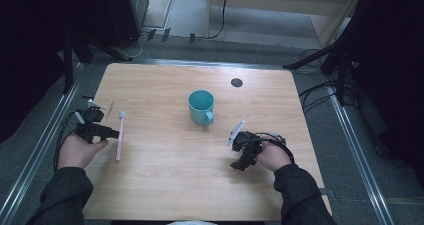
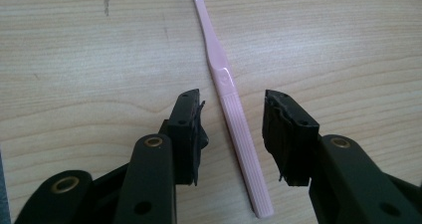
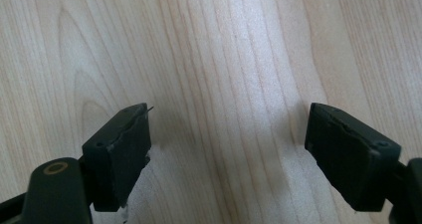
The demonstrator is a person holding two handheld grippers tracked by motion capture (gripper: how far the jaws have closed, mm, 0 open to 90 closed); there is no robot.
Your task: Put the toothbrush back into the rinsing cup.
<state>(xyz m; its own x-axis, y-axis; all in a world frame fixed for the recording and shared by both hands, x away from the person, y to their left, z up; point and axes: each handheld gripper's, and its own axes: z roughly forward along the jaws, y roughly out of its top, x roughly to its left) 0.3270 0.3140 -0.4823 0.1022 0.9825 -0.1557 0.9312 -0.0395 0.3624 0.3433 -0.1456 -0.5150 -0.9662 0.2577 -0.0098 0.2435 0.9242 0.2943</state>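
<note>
Where left tongs (image 2: 233, 134) gape, toothbrush (image 2: 228, 97) between

Pink toothbrush (image 2: 226, 79), teal mug (image 1: 201, 106) (pale woodgrain table (image 1: 165, 180)).

dark jacket sleeves (image 1: 60, 195), black grippers with brass-ringed holes, left gripper (image 2: 233, 134), right gripper (image 3: 226, 157), trailing black cables

I'm working in a lab or recording studio: black curtains (image 1: 35, 45), stands (image 1: 320, 55) and cables (image 1: 315, 92) surround the wooden table (image 1: 165, 85).
</note>
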